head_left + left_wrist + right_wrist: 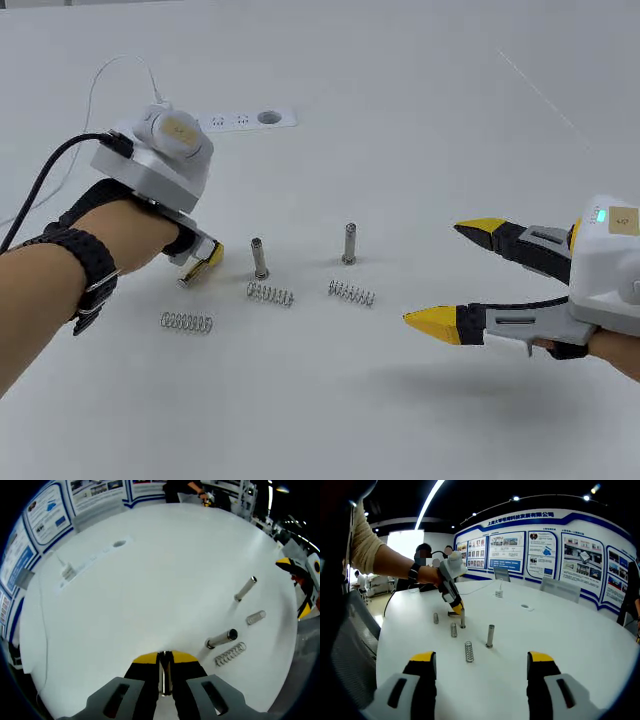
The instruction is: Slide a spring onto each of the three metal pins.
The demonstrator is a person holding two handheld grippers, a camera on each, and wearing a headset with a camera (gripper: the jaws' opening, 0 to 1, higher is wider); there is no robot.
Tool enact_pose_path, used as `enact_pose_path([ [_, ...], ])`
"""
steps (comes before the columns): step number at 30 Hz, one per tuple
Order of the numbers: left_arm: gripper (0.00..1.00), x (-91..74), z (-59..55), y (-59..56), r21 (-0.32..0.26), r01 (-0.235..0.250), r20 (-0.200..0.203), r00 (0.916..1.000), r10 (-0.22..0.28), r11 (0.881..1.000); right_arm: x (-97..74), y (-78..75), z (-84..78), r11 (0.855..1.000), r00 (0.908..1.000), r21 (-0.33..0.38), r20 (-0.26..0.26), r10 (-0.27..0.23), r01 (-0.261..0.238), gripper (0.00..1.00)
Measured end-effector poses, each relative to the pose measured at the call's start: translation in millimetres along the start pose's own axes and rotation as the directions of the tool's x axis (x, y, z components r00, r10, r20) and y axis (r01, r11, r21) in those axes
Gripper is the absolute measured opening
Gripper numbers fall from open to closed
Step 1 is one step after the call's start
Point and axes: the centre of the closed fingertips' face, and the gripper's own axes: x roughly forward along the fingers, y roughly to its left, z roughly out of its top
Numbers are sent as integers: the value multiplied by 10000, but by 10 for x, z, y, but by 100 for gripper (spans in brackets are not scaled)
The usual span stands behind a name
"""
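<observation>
My left gripper (200,265) (164,656) is shut on a metal pin (188,279) (164,675), holding it low over the white table. Two more pins (259,258) (349,243) stand upright just to its right. Three springs (187,322) (270,293) (351,292) lie flat in front of them. My right gripper (455,275) (481,660) hovers open to the right of the pins, with nothing between its yellow-tipped fingers. In the right gripper view the upright pins (490,636) (463,618), the springs (468,651) (453,629) (435,618) and the left gripper (454,602) lie ahead.
A white power strip (245,119) (90,560) with a cable lies at the back of the table (420,120). Poster boards and chairs ring the room in the right gripper view. A person stands far behind the table.
</observation>
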Motion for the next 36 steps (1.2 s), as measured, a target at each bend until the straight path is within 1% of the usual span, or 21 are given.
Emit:
enact_pose_path([
  [12,7,-174,30,34,-115,-90,392,9992,95,9999,12,28,8,10000,10000,-54,-20,58,-58,75],
  [15,7,-196,35,61,-143,-102,479,9988,108,9998,17,45,12,10000,10000,-63,-39,67,-67,75],
  [26,7,-350,-9,71,-395,-178,889,9958,213,9991,38,111,38,9998,9998,-122,-86,170,-171,75],
  [34,7,-435,-55,78,-534,-205,1065,9940,261,9984,52,148,46,9995,9996,-170,-133,257,-259,75],
  [36,7,-449,-63,95,-578,-216,1106,9935,279,9981,54,154,49,9994,9995,-184,-140,278,-281,75],
])
